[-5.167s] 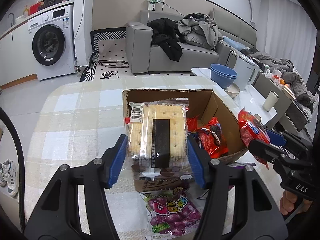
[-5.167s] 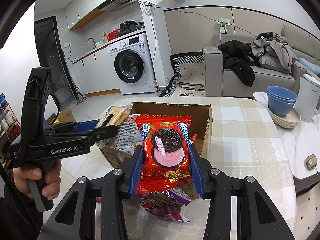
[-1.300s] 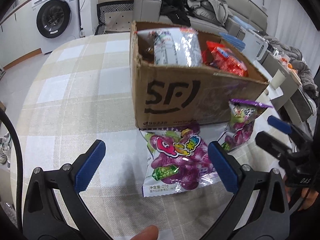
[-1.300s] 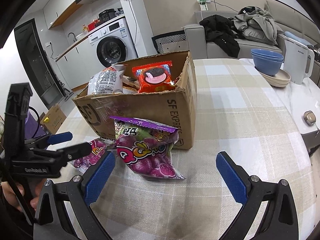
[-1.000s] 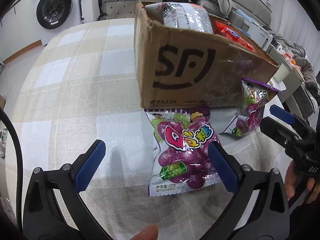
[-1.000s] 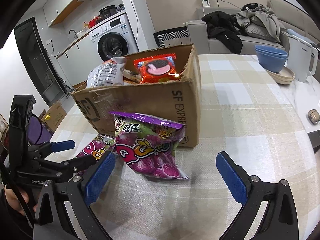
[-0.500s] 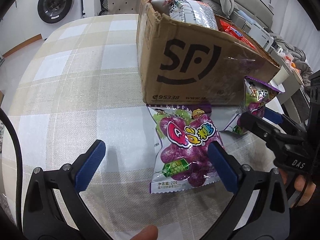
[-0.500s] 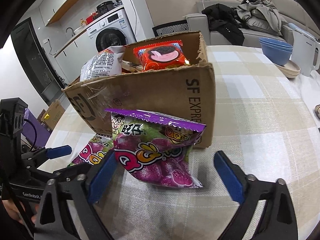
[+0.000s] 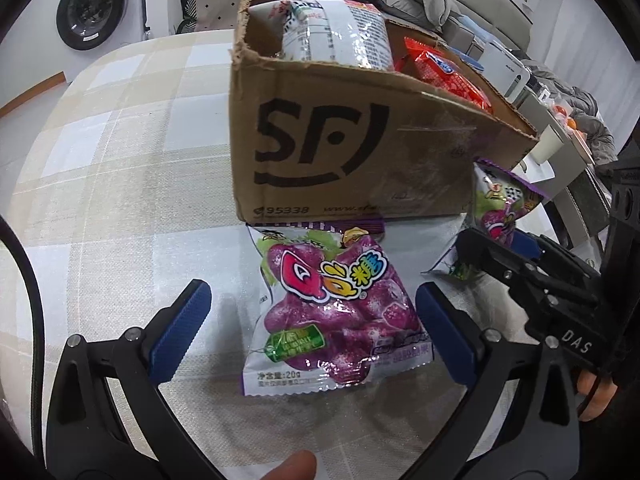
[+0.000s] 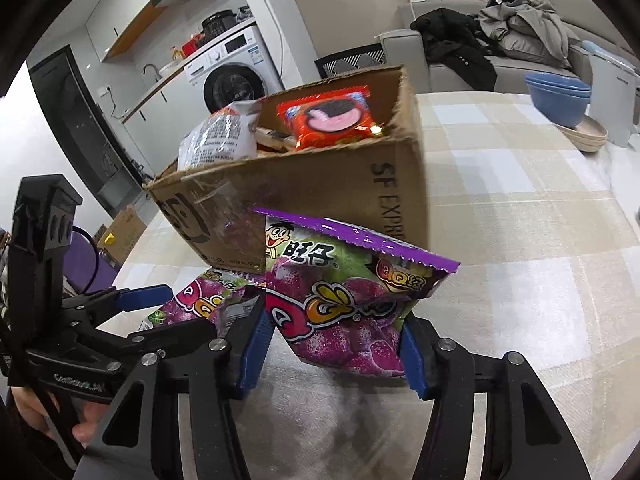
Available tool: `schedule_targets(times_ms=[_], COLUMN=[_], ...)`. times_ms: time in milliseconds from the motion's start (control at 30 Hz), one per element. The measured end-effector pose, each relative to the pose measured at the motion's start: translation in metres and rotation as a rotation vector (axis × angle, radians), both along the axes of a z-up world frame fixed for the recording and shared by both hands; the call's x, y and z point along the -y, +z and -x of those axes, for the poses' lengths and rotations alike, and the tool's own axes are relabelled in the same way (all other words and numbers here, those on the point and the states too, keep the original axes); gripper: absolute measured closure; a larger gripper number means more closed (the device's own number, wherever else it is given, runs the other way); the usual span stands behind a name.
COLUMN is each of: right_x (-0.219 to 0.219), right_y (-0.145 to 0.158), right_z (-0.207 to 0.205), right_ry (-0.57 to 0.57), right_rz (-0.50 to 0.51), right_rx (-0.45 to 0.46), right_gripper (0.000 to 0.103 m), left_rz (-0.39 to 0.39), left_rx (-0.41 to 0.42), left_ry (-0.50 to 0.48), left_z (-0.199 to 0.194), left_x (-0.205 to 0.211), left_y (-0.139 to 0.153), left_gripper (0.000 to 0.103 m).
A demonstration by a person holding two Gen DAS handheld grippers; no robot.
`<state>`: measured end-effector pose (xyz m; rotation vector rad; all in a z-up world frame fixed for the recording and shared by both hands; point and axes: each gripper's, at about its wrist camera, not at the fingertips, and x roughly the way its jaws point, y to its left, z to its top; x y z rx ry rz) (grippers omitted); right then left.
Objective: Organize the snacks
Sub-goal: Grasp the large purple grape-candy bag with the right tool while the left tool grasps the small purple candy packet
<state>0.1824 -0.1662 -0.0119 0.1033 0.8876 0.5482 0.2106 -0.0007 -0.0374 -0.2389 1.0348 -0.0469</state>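
Sweets bag (image 10: 340, 300) sits between the closing right tongs (image 10: 332, 350); its slick, puffy film could slip. Left tongs (image 9: 308, 328) gape wide around another bag (image 9: 332, 312).

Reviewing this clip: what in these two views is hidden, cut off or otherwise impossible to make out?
- Left wrist view: the box wall hides the lower part of the snacks inside.
- Left wrist view: the right gripper covers the bottom of the upright candy bag.
- Right wrist view: that upright candy bag, with the jaws closing on it, and the left gripper hide most of the flat candy bag.
- Right wrist view: the cookie pack is blurred, print unreadable.
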Motion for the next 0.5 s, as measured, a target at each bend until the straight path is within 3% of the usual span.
schedule_targets(times_ms=[300,433,500], right_x=[0.012,0.014,0.014], right_y=[0.004,0.005,0.005], right_z=[0.002,0.005,0.006], right_ry=[-0.019,-0.021,-0.024], right_rz=[-0.008,-0.010,-0.009], right_rx=[0.010,0.010,0.013], right_gripper=[0.046,0.046,0.046], left_rz=[-0.036,-0.051,-0.075], left_rx=[-0.036,-0.056,-0.051], left_ry=[0.020,0.022,0.016], left_z=[-0.020,-0.029,-0.029], left_x=[0.009,0.012,0.016], left_y=[-0.005,-0.010,-0.009], left_gripper=[0.003,0.013,0.024])
